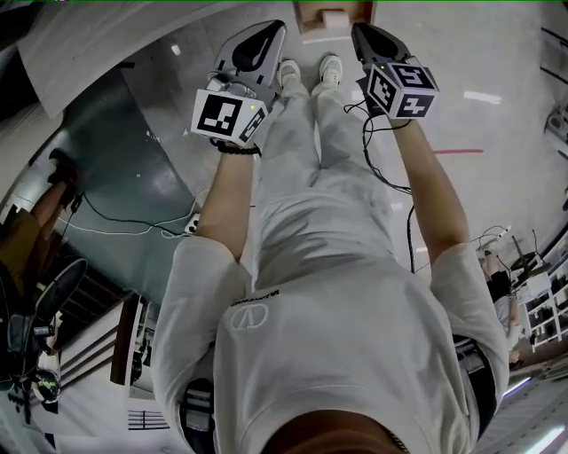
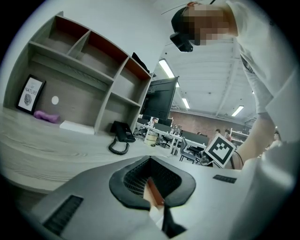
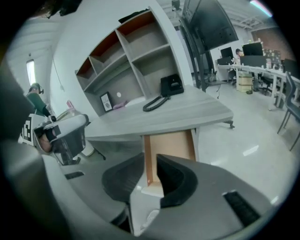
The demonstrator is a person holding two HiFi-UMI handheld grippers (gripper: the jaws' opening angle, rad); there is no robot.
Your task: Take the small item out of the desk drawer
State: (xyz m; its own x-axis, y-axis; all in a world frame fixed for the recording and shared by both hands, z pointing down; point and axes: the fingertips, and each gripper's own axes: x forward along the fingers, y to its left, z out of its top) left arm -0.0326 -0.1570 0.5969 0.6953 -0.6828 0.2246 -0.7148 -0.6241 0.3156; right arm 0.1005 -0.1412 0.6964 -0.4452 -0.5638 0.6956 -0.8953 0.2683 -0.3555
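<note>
– Jaws first: how do they stand?
– On the left gripper [image 2: 151, 161] the pads are closed together with nothing caught between them. The right gripper [image 3: 150, 158] shows only a narrow slit between its pads, and nothing sits in it. The drawer [image 3: 169, 145] is seen through that slit.
– Where is the drawer?
– It is pulled out from under the near edge of the desk [image 3: 187, 112]. In the head view it lies just beyond the person's shoes [image 1: 330, 69], and both grippers are held side by side, clear of it.
– And the small item?
– The head view shows a small item [image 1: 335, 18], pale, lying on the drawer's wooden floor. Neither gripper touches it. What it is I cannot tell.
– Anything on the desk?
– A black telephone [image 3: 168, 86] with a coiled cord stands just right of a shelf unit [image 3: 126, 51]. A framed picture [image 2: 31, 93] stands in the shelf's lower left bay.
</note>
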